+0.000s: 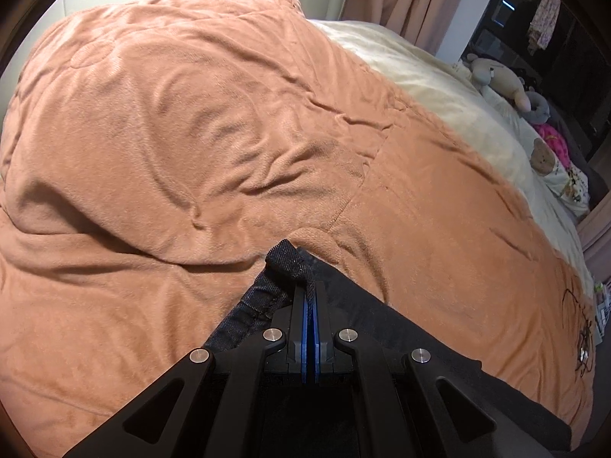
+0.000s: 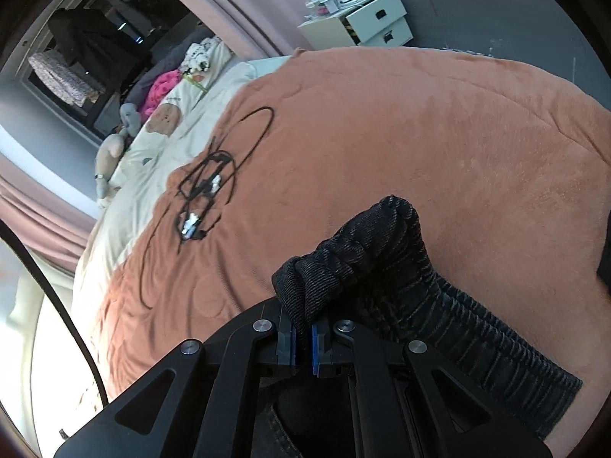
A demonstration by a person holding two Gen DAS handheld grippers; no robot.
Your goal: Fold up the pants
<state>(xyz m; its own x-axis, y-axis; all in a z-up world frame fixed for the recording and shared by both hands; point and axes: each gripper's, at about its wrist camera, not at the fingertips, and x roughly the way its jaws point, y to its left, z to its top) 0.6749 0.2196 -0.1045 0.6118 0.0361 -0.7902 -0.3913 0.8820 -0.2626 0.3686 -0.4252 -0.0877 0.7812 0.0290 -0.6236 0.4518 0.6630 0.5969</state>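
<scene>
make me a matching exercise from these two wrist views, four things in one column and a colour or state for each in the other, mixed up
Things:
1. fleece blanket
2. dark denim pants
3. tangled cable
4. small drawer unit

Colour or state:
A. white, standing on the floor beyond the bed
B. black, lying loose on the blanket
C. orange-brown, spread over the bed
D. bunched and pinched in shut jaws

Pairs: 1-C, 2-D, 3-B, 4-A
</scene>
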